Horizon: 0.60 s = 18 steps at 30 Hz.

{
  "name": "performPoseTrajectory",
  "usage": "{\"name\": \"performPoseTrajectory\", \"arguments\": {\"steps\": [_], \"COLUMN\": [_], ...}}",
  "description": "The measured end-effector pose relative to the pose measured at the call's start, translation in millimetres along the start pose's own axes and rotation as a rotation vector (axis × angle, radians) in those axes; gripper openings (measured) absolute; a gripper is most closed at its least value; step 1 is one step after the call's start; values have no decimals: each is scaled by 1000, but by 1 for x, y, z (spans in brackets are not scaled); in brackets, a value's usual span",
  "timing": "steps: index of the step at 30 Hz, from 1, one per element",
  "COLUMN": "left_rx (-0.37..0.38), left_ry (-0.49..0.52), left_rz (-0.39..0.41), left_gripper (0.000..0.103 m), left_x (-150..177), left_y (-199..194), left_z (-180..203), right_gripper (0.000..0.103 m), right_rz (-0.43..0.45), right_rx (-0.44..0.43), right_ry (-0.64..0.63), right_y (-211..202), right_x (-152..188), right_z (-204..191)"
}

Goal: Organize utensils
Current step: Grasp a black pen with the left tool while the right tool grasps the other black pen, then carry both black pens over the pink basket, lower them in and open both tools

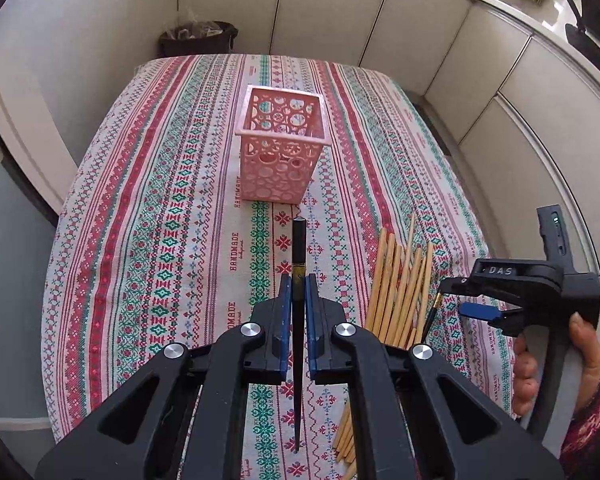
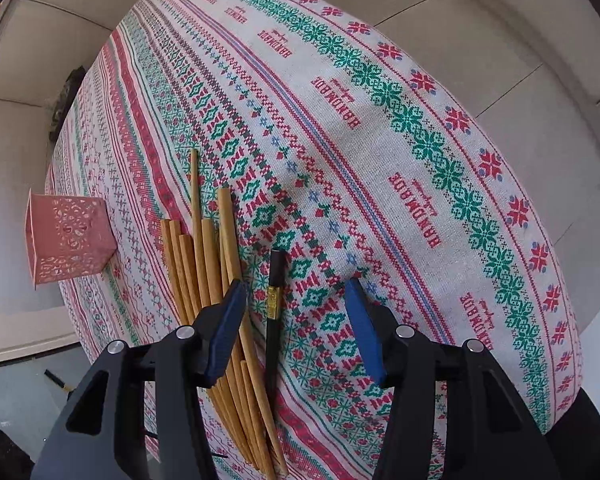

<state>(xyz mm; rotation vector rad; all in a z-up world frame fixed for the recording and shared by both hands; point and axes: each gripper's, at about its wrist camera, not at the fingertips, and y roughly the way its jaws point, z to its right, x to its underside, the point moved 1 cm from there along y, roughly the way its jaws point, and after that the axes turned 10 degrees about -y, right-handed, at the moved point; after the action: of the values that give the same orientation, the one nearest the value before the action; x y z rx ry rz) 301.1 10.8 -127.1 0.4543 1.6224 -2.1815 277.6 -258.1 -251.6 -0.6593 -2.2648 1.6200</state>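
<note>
My left gripper (image 1: 299,282) is shut on a black chopstick (image 1: 299,248) with a gold band, held above the cloth and pointing toward the pink perforated basket (image 1: 281,148). The basket stands upright mid-table; it also shows at the left of the right wrist view (image 2: 68,240). A pile of wooden chopsticks (image 1: 400,292) lies right of my left gripper. My right gripper (image 2: 296,292) is open over a second black chopstick (image 2: 274,312) that lies on the cloth beside the wooden pile (image 2: 212,280). The right gripper also shows in the left wrist view (image 1: 480,312).
The table carries a patterned red and green tablecloth (image 1: 160,200). A dark bin (image 1: 198,38) stands beyond the far edge. White cabinets (image 1: 500,100) run along the right side. The table's edge is close on the right (image 2: 560,320).
</note>
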Motion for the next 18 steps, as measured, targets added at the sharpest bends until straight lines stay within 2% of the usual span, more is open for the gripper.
{"name": "performPoseTrajectory", "arguments": {"steps": [5, 7, 8, 9, 10, 15, 18], "left_rx": [24, 28, 30, 36, 40, 60, 69], "left_ry": [-13, -24, -30, -36, -40, -58, -62], "left_rz": [27, 39, 48, 56, 64, 106, 125], "left_gripper": [6, 6, 6, 6, 6, 6, 6], "left_x": [-6, -8, -9, -11, -11, -13, -13], "left_y": [-18, -24, -27, -31, -34, -43, -46], "left_z": [-10, -14, -16, -18, -19, -25, -27], "right_gripper": [37, 25, 23, 14, 11, 7, 7], "right_rz": [26, 36, 43, 52, 56, 89, 170], "right_rx": [214, 284, 305, 298, 285, 54, 16], "right_ry": [-84, -109, -125, -137, -138, -38, -58], "right_y": [8, 12, 14, 14, 16, 2, -22], "right_x": [-3, -6, -8, -9, -10, -19, -18], "right_z": [-32, -42, -47, -49, -52, -19, -11]}}
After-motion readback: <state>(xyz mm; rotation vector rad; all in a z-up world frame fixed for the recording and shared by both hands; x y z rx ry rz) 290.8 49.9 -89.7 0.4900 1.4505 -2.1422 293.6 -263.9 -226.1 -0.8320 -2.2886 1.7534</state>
